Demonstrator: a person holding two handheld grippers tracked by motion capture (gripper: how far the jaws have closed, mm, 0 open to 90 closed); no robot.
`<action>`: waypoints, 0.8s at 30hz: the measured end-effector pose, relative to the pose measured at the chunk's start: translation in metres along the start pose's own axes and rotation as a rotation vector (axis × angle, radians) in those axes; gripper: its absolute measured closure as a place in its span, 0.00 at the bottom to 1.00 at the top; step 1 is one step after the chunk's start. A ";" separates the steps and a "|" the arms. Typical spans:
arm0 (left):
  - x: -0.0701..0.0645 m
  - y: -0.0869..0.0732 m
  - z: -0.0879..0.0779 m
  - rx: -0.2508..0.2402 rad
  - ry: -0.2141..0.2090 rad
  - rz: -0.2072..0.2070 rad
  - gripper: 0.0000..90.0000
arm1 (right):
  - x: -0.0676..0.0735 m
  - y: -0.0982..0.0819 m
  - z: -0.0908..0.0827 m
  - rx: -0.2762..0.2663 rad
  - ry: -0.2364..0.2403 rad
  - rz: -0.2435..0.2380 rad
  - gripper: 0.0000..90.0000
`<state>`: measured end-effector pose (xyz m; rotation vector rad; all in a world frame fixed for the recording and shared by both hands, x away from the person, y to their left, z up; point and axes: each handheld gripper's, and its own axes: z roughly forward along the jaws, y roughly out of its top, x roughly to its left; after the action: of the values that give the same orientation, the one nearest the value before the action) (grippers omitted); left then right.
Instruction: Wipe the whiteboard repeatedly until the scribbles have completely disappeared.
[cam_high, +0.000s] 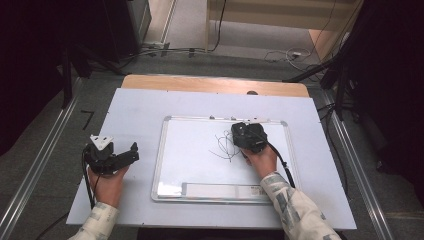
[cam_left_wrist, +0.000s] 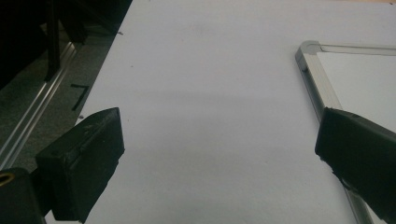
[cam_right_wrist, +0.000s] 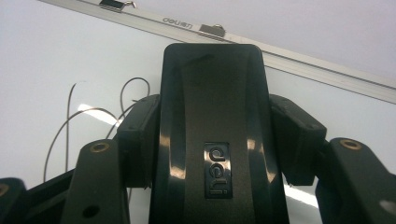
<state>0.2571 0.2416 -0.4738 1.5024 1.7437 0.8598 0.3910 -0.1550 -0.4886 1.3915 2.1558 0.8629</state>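
Whiteboard: lying flat on the worktop, right of the middle, its long sides running along the near and far edges; silver frame, with two small metal hangers showing on the far rail in the right gripper view.

Scribble: thin dark looping lines sitting on the board's right-hand half, toward the far rail, just left of the right gripper.

Eraser: a black glossy block with an embossed logo, standing between the right gripper's jaws over the board; its far end is pointing toward the far rail, with the loops running off to its left.

Right gripper: sitting over the board near its far right corner, jaws pressing in on both sides of the eraser and gripping it; the hand is reaching in from the near edge, a patterned sleeve behind it.

Left gripper: hovering over the worktop's left edge, apart from the board; jaws standing wide apart with nothing between them, the board's far left corner showing beyond them in its own view.

Left hand: coming in at the near left corner.
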 end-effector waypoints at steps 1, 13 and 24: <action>0.000 0.000 0.000 0.001 -0.001 0.001 0.02 | 0.001 0.000 0.000 0.000 0.001 -0.006 0.42; 0.000 0.000 0.001 0.003 -0.001 -0.002 0.02 | 0.013 0.001 0.001 0.003 0.019 -0.030 0.42; 0.000 0.000 0.001 0.003 -0.002 -0.002 0.02 | 0.021 0.001 0.001 0.003 0.030 -0.045 0.42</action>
<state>0.2580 0.2414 -0.4744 1.5032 1.7452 0.8544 0.3840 -0.1350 -0.4890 1.3346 2.2034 0.8693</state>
